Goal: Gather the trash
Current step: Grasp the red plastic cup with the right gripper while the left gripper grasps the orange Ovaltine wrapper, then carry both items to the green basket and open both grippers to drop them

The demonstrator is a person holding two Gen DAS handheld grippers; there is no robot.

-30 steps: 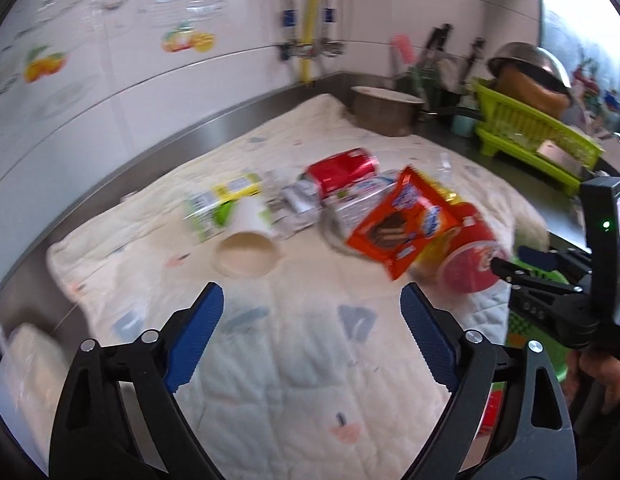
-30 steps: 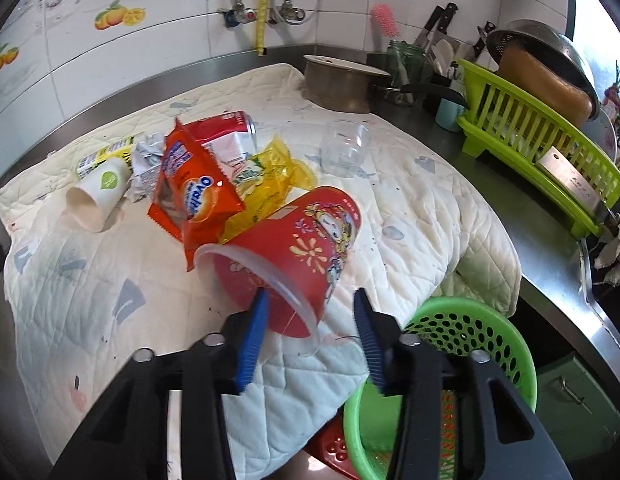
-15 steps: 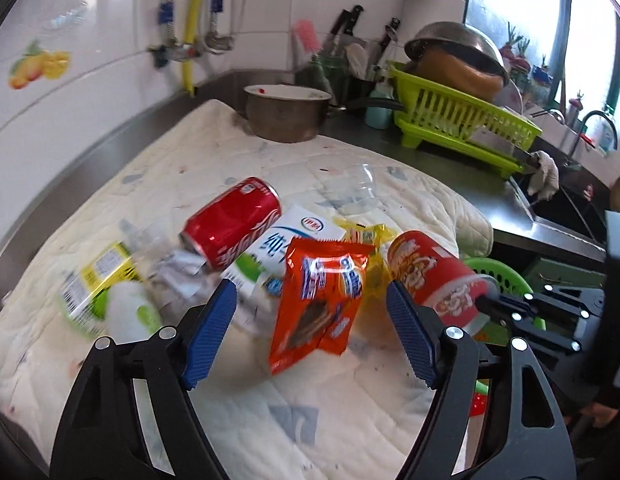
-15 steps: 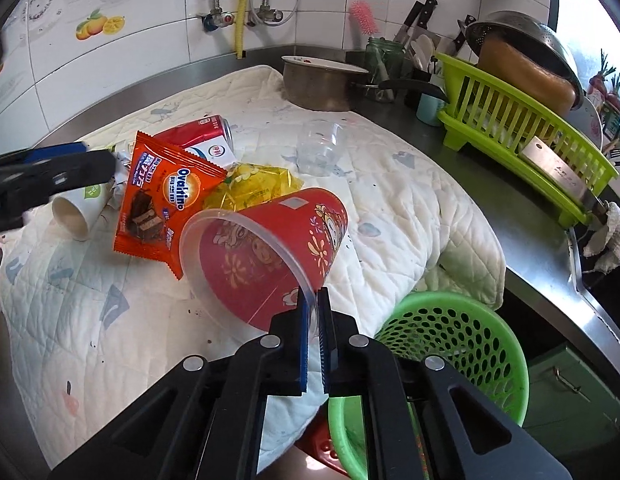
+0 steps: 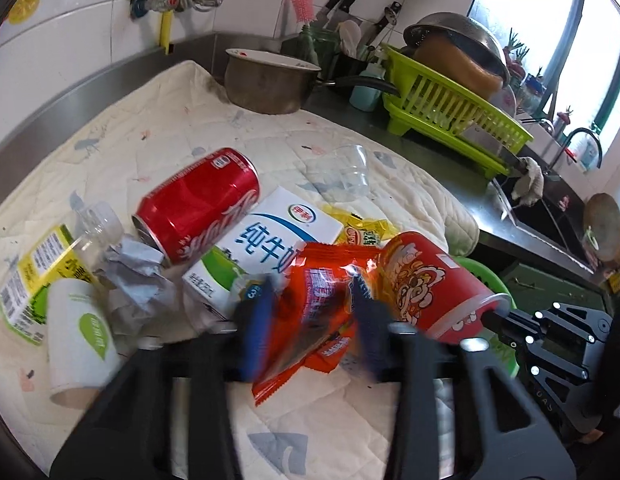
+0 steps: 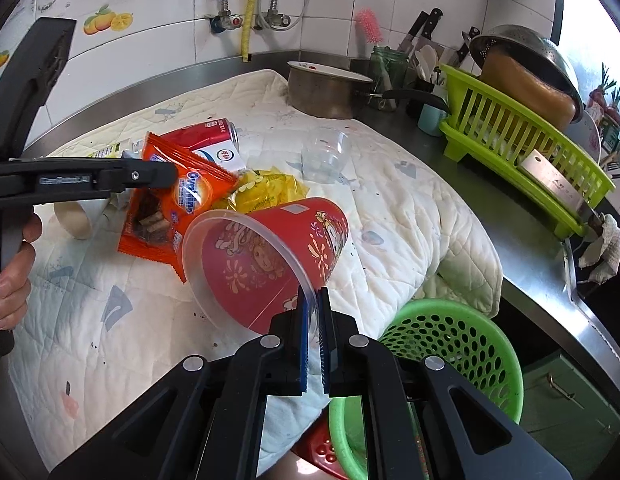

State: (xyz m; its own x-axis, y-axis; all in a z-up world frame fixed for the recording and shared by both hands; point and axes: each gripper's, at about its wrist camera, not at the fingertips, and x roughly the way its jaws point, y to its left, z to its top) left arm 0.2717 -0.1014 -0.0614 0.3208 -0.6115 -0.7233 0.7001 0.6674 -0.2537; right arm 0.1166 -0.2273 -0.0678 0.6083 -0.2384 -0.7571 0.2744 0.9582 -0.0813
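On the quilted mat (image 6: 410, 216), the right gripper (image 6: 313, 308) pinches the red cup's (image 6: 269, 256) rim; the left gripper (image 5: 310, 316) has just been closing around the orange snack bag (image 5: 322, 308), grip unclear.

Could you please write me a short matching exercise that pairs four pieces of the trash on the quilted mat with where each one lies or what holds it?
Things:
1. red noodle cup
2. orange snack packet
3. red soda can
4. clear plastic cup

Places or states:
A. lies on its side beside the milk carton
B. rim pinched by the right gripper
C. stands apart from the pile, toward the metal pot
D. between the fingers of the left gripper

Pairs: 1-B, 2-D, 3-A, 4-C
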